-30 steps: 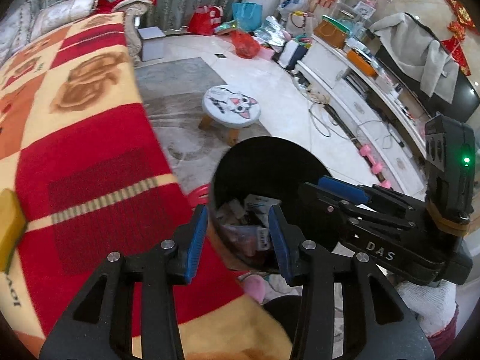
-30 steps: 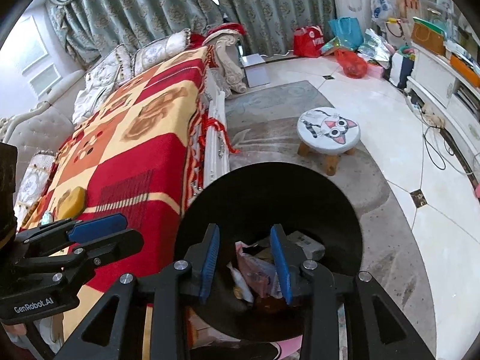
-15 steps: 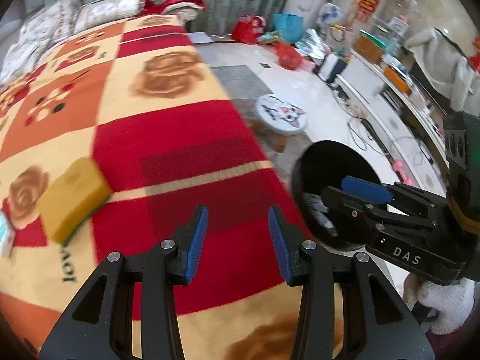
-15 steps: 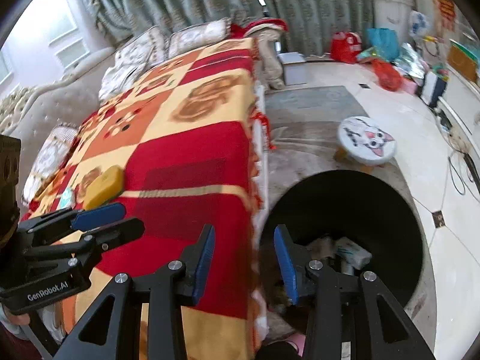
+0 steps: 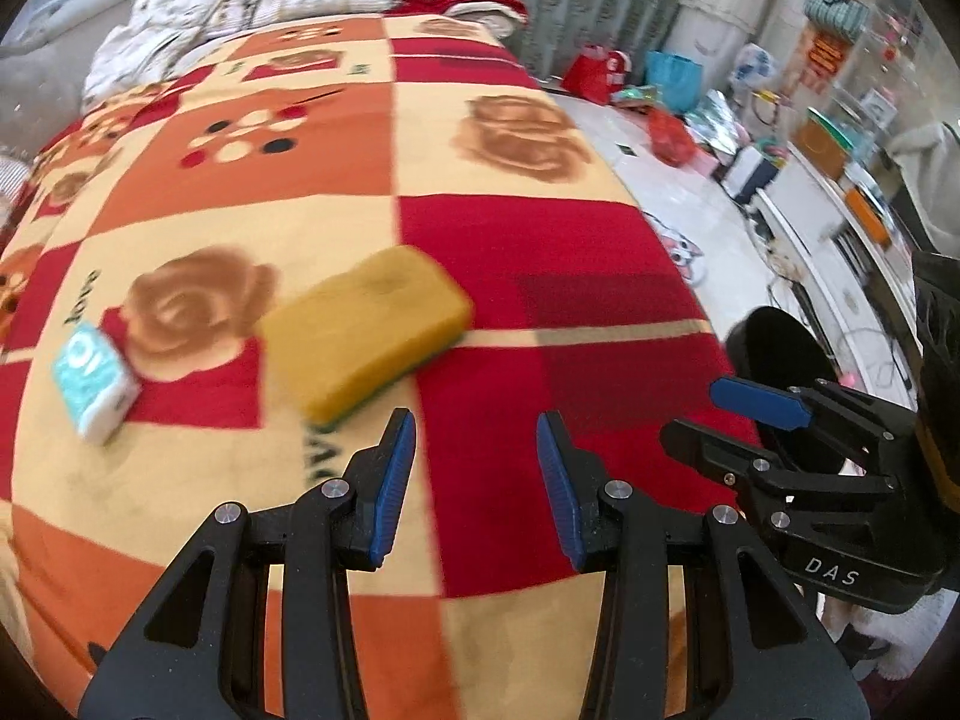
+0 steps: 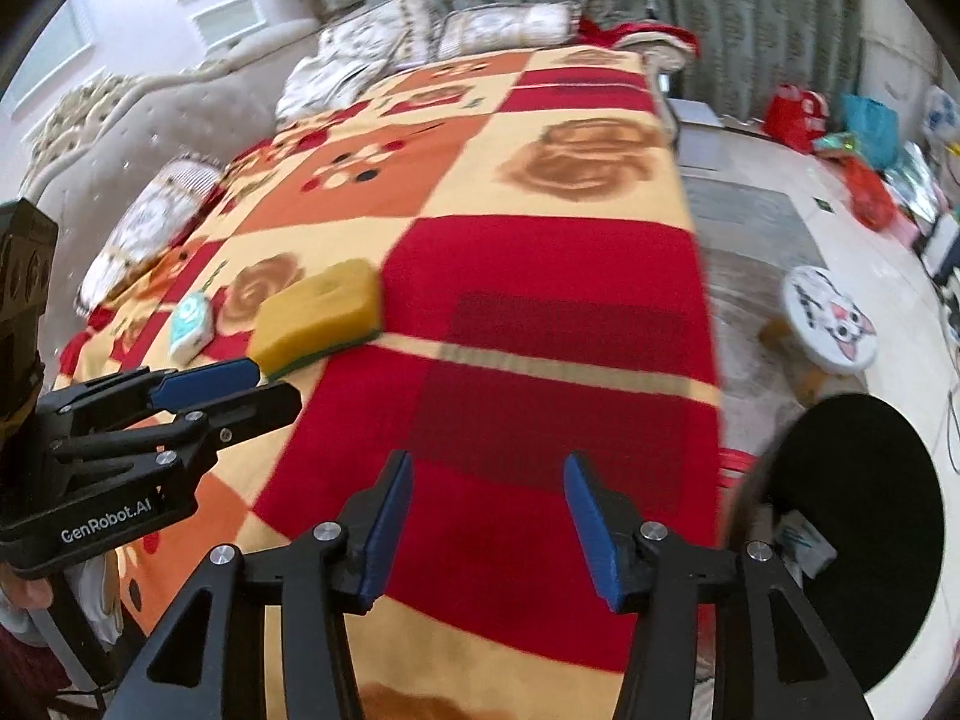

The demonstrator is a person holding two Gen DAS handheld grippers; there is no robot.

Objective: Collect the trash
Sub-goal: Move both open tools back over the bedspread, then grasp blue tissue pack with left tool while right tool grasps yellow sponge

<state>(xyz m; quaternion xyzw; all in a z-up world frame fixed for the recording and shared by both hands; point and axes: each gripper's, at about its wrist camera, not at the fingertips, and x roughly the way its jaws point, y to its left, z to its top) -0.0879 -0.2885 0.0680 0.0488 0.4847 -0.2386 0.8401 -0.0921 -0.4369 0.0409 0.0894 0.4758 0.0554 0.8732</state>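
Observation:
A yellow sponge [image 5: 366, 330] with a green underside lies on the red, orange and cream blanket [image 5: 540, 276], and a small teal-and-white packet [image 5: 93, 381] lies to its left. My left gripper [image 5: 474, 426] hovers open and empty just right of the sponge's near end. My right gripper [image 6: 487, 468] is over a red patch of the blanket [image 6: 540, 312], its jaws opening with nothing between them. From the right wrist, the sponge [image 6: 318, 315] and packet [image 6: 191, 324] lie beyond the left gripper [image 6: 264, 387]. The black bin [image 6: 864, 510], with trash inside, stands on the floor at the right.
The blanket's right edge drops to a grey rug with a cat-face stool [image 6: 831, 324]. Pillows [image 6: 372, 42] lie at the far end against a padded backrest. Bags [image 6: 798, 114] clutter the far floor. A low white cabinet [image 5: 828, 222] with cables runs along the right.
Both grippers swung left, from over the bin to over the blanket. The sponge and the packet came closer into view. The right jaws widened; the left jaws kept their gap.

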